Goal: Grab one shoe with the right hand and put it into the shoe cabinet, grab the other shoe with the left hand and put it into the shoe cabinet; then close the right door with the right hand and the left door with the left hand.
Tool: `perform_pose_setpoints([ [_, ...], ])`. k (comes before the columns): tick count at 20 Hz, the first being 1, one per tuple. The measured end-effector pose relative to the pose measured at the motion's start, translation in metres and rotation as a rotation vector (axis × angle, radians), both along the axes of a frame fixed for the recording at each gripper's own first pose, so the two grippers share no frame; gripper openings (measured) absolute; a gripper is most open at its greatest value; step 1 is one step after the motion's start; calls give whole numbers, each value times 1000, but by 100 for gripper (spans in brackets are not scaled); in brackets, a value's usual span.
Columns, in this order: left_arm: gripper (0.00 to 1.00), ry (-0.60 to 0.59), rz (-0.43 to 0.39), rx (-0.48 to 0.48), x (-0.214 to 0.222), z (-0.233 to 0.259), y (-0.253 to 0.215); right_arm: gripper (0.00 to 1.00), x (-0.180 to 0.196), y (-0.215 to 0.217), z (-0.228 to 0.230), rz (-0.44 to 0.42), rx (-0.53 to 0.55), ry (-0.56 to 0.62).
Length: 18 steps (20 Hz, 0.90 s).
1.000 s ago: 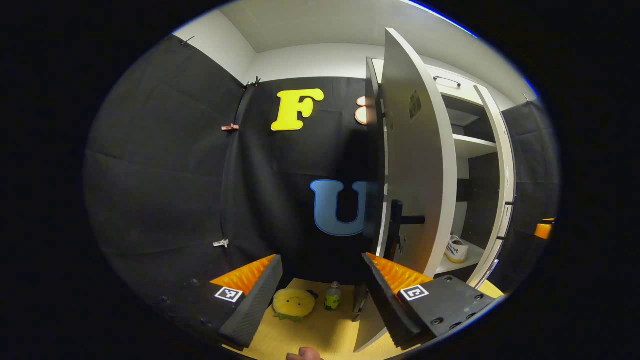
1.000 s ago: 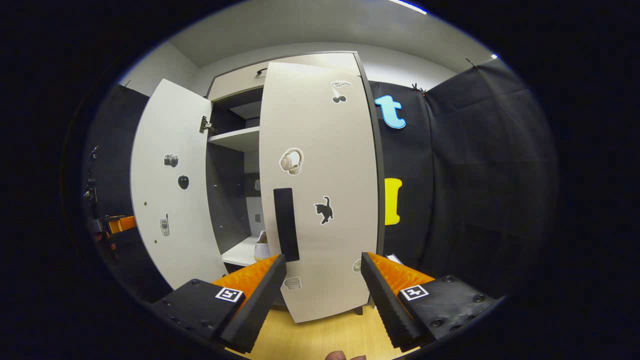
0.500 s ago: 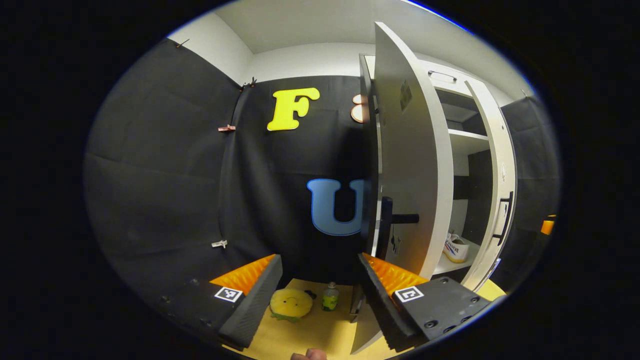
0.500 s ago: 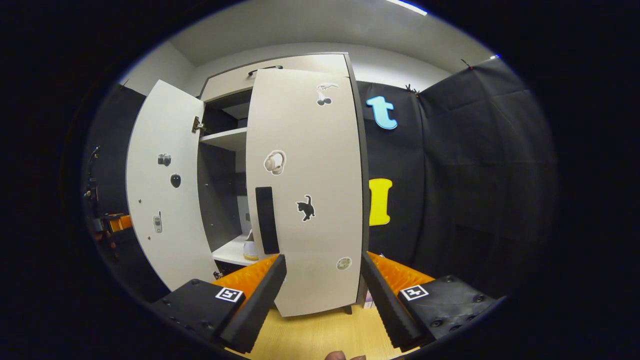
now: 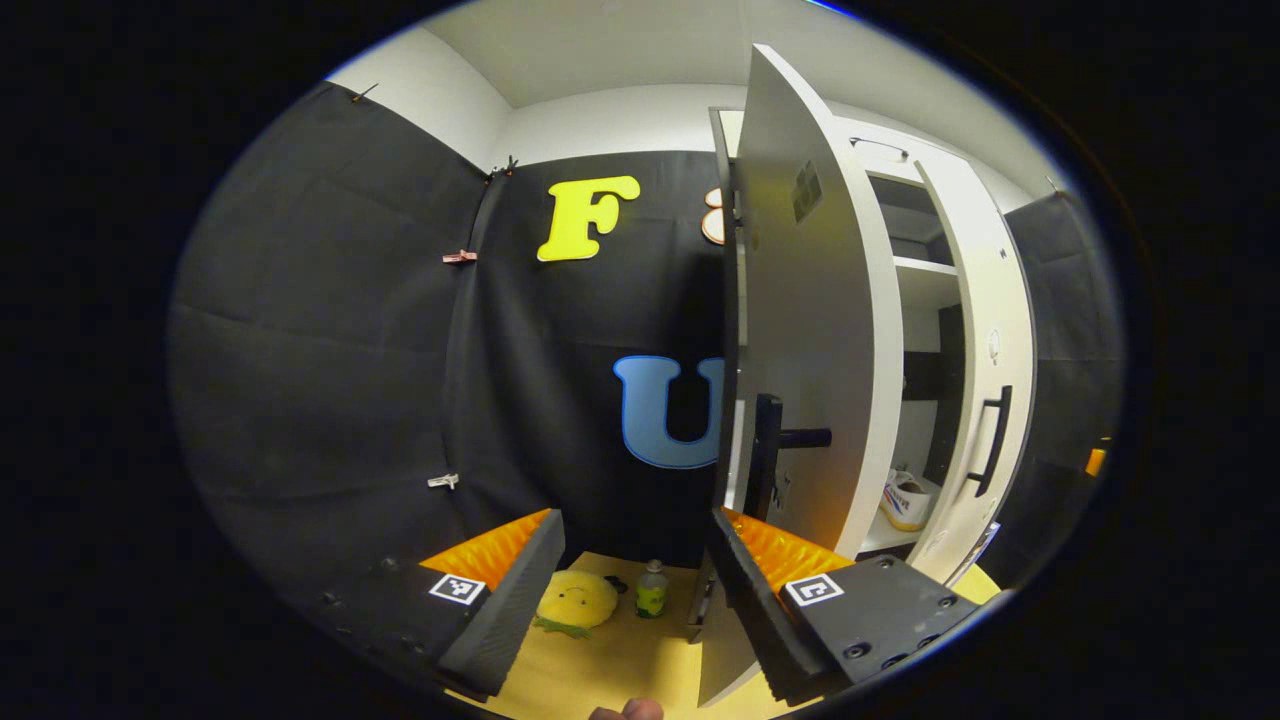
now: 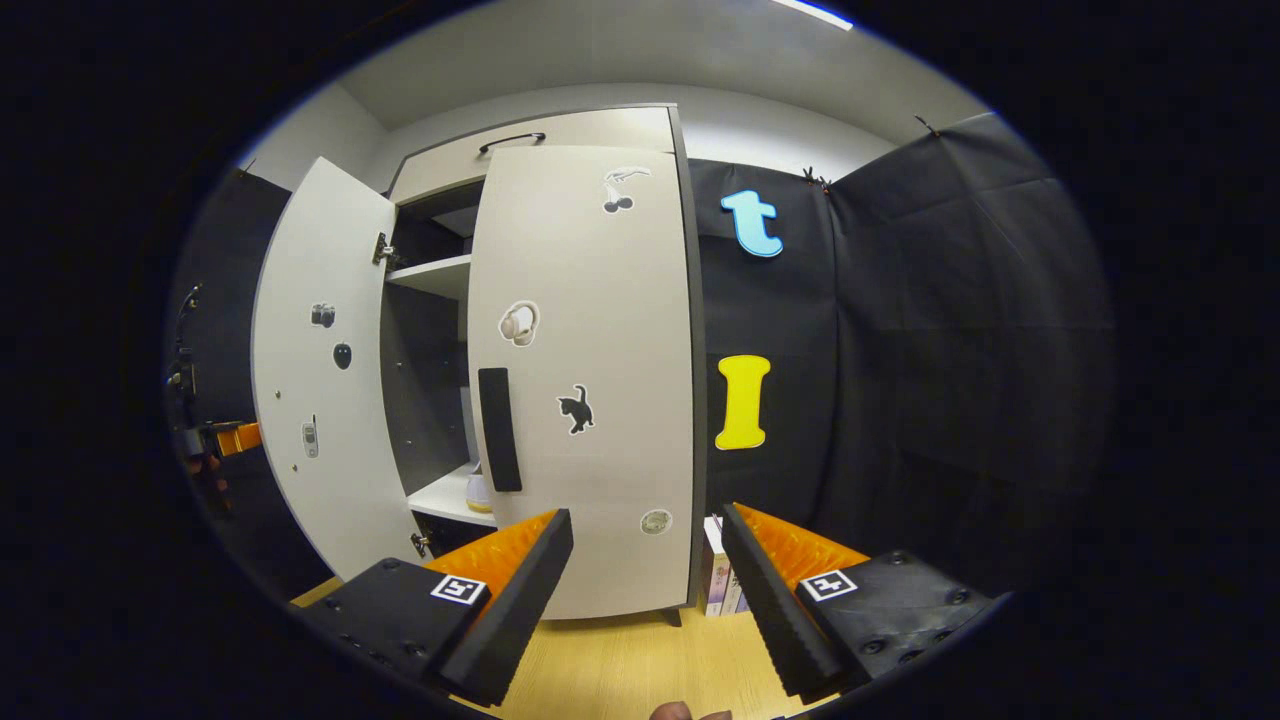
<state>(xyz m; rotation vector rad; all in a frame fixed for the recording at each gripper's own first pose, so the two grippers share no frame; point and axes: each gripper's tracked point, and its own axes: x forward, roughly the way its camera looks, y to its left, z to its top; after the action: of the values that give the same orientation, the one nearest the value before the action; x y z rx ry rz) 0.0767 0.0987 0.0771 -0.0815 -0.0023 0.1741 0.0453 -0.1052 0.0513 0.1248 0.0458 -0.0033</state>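
- Shoe sits on low shelf inside shoe cabinet, seen thru gap btwn doors.
- Right door nearly shut; left door swung wide.
- Right gripper spread open, empty, in front of right door, not touching.
- Left gripper spread open, empty, near left door edge.
- Yellow plush & small bottle on floor by the wall.

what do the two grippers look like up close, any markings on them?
Both are the same build. The left gripper and right gripper each have two wedge-shaped fingers with ridged, sawtooth inner faces. Each finger sits on a dark, flat mounting block with round screw heads. A small square black-and-white fiducial tag is stuck on each finger base. No cables visible.
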Motion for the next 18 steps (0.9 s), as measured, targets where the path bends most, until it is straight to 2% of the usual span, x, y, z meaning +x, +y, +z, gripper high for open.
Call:
perform_pose_setpoints([
  [3,93,-7,-28,-2,0,2,-24,98,2,-6,-3,9,1,5],
  [4,89,-10,-34,4,2,2,-31,98,2,-7,-3,13,1,6],
  [6,93,-10,-47,5,3,3,-44,98,4,-10,-4,22,2,8],
  [9,93,1,-82,-15,9,3,-66,98,8,-10,-6,40,14,14],
  [14,94,19,-197,-58,11,0,-111,96,13,1,-3,81,18,7],
  [18,94,19,-214,-41,11,1,-124,96,9,13,0,102,10,-2],
])
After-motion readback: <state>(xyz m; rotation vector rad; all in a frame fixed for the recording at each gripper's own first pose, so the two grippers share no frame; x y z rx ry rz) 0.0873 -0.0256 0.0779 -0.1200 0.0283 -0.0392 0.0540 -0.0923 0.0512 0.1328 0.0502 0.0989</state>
